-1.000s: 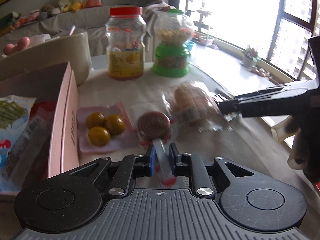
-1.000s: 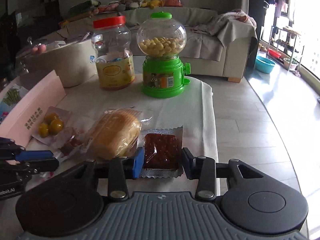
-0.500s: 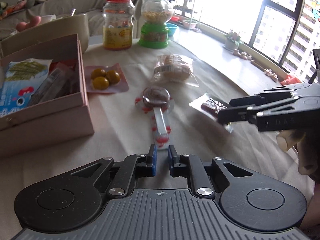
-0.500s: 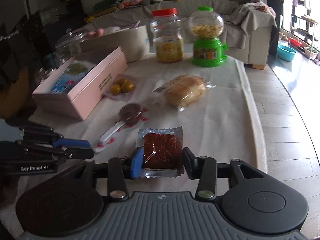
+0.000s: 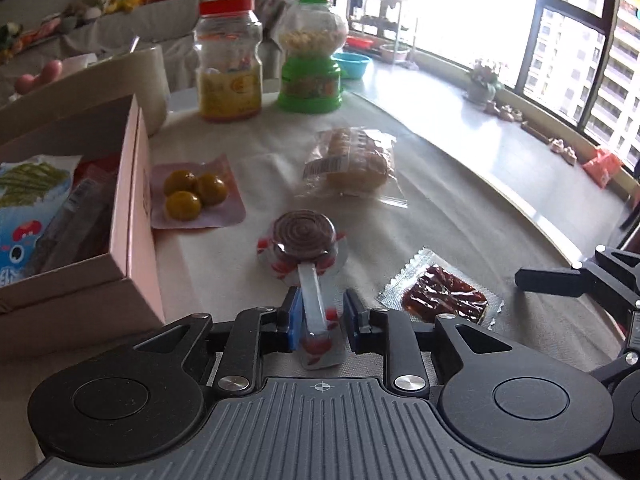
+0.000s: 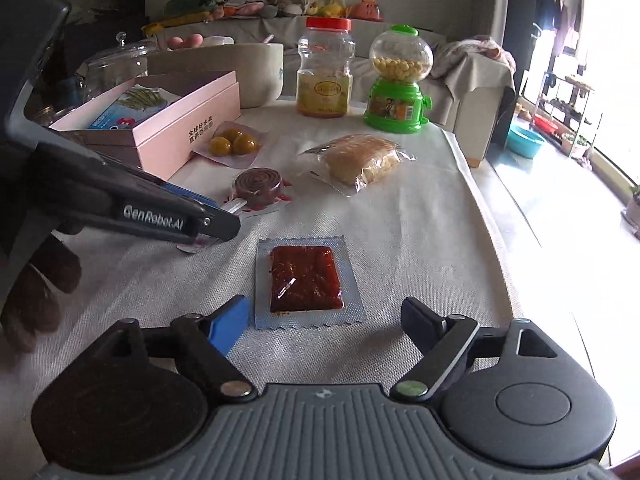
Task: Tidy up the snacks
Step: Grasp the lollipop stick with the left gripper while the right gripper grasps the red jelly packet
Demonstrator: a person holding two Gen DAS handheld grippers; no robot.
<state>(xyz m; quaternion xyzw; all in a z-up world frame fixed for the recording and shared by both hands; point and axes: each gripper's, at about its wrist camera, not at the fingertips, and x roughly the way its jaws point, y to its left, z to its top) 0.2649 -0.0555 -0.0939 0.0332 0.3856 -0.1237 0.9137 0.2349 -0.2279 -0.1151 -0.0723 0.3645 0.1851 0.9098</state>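
Moved back in on the lollipop (image 5: 308, 256) since half a second ago: left fingers (image 5: 296, 312) now straddling its stick, slightly apart, not yet pinching. Right fingers (image 6: 230, 322) spread wide, backed off the red jerky pack (image 6: 306, 280), now flat on the tabletop (image 6: 420, 240). Probably let go so each side takes one snack. Beyond: bread pack (image 6: 360, 158), yolk pack (image 5: 192, 196), then pink box (image 5: 132, 208) on the left, likely where everything goes.
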